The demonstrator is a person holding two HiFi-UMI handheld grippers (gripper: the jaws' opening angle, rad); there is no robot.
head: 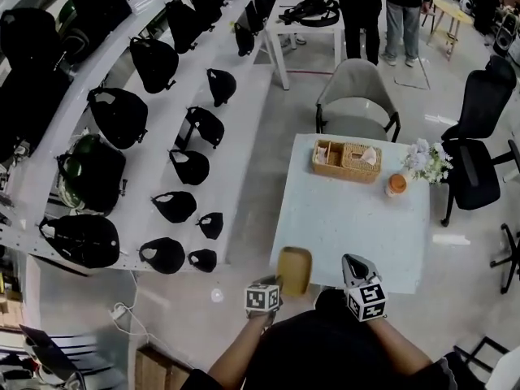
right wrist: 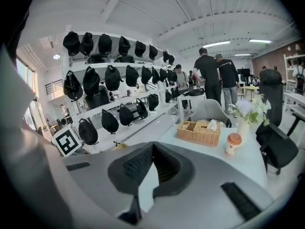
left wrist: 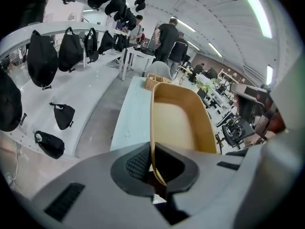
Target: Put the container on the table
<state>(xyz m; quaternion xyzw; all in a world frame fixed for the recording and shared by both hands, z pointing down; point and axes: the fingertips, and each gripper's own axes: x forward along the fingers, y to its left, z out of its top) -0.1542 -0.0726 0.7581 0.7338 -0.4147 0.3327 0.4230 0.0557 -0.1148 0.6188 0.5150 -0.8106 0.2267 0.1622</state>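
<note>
At the near left corner of the white table, the left gripper is clamped on the rim of the tan container, held over the edge. Beside it, the right gripper has its jaws together, empty. A wicker basket stands at the far edge.

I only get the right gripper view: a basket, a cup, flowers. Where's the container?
Observer: The left gripper is clamped on the container, at its rim.
Operator: Anything inside it?
Observer: No, the left gripper view shows it empty.
Operator: Is it on the table yet?
Observer: The head view puts it at the table's near left corner; whether it touches, I cannot tell.
</note>
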